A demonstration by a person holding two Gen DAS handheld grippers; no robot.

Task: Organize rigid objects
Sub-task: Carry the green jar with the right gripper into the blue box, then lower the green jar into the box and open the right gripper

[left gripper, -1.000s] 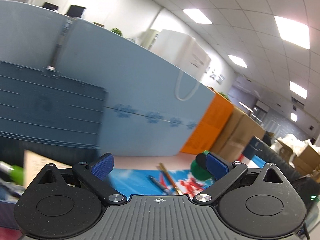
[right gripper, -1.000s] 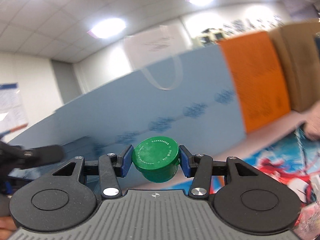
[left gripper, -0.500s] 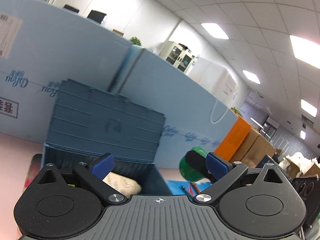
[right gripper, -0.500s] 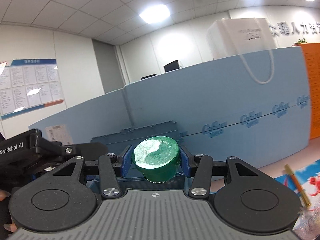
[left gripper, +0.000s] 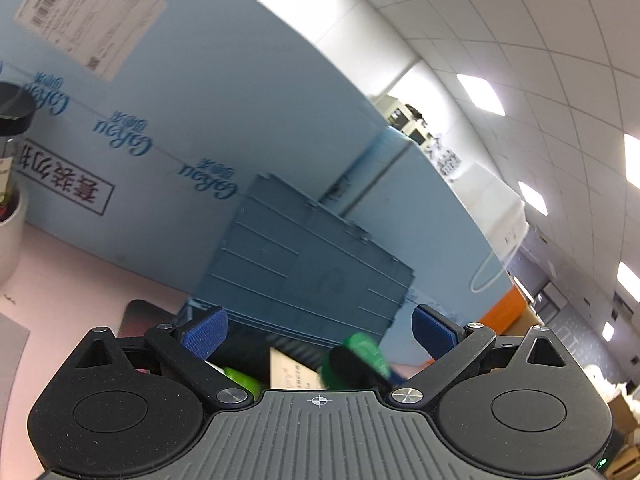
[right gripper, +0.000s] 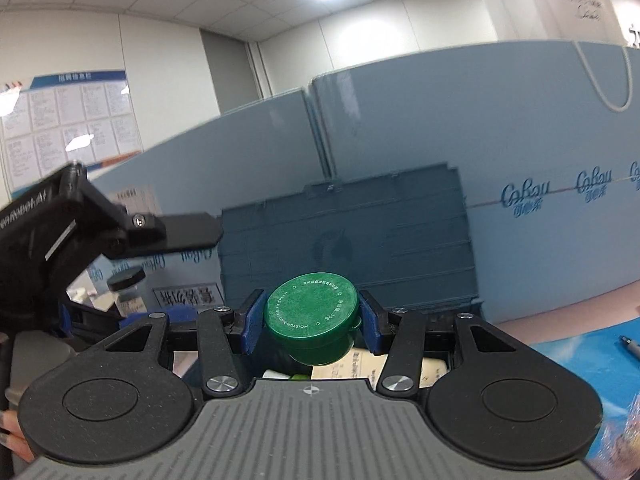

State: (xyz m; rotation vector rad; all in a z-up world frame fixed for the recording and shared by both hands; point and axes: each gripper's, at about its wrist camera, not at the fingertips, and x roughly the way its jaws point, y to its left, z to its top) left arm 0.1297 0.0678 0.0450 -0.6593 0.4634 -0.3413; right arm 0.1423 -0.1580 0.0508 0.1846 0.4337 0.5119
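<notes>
My right gripper (right gripper: 311, 326) is shut on a round green jar (right gripper: 312, 316), lid toward the camera, and holds it over the open blue storage crate (right gripper: 360, 240). The crate's lid stands upright behind it. Inside the crate lie a beige box (right gripper: 400, 366) and a lime-green item. My left gripper (left gripper: 318, 332) is open and empty, facing the same crate (left gripper: 304, 264). In the left wrist view the green jar (left gripper: 360, 356) and a black right finger show over the crate. The left gripper's body (right gripper: 52, 232) shows at left in the right wrist view.
Blue foam panels (left gripper: 160, 120) wall the back of the pink table (left gripper: 80, 276). A black-capped jar (right gripper: 127, 286) and a white cup (left gripper: 8, 232) stand at the left. A colourful mat with a pen (right gripper: 632, 346) lies at the right. A white paper bag (right gripper: 560, 4) hangs above.
Both grippers swung left toward the crate. The right gripper carried the green jar over the crate's opening. The left gripper stayed open.
</notes>
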